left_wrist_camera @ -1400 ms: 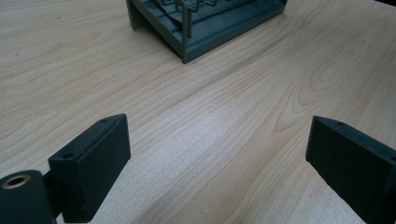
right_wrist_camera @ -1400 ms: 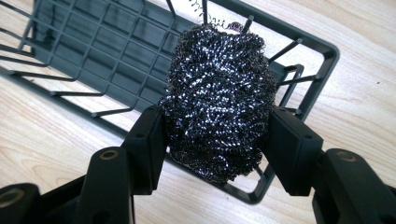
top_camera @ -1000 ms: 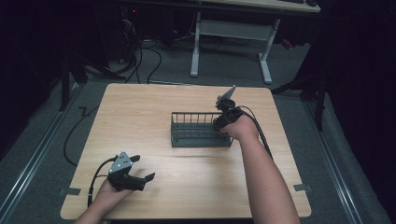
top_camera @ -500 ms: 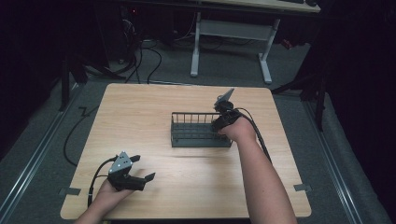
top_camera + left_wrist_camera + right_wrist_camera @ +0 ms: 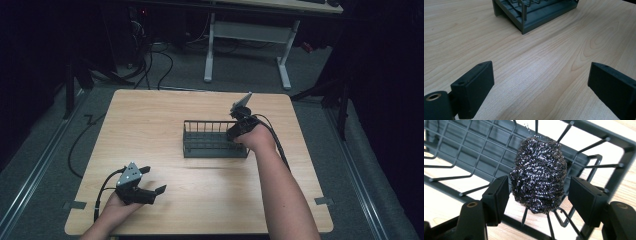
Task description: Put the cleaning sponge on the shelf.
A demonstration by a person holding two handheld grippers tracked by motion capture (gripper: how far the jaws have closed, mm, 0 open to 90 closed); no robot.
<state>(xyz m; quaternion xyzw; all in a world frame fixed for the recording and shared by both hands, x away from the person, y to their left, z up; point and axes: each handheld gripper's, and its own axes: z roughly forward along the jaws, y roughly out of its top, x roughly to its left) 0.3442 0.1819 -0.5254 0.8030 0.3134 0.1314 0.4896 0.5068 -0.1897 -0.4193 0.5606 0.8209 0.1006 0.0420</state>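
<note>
Steel wool, a dark glinting scouring ball (image 5: 538,173), is seen between the jaws of the right claw (image 5: 539,195). These jaws have just been opening: the left pad seems to graze the ball at most, and a gap is seen at the right pad, so the ball is no longer clamped. It rests inside the dark grey wire rack (image 5: 599,132), on the rack's grid floor at its right end. In the high view the right claw (image 5: 236,134) is held at the rack's (image 5: 210,145) three o'clock end, near the middle of the desk (image 5: 150,115). At about seven o'clock from the rack, well apart from it, the left claw (image 5: 152,181) is held low over the desk's near edge. Its jaws (image 5: 540,90) are spread wide, with bare wood between them and a corner of the rack at twelve o'clock.
</note>
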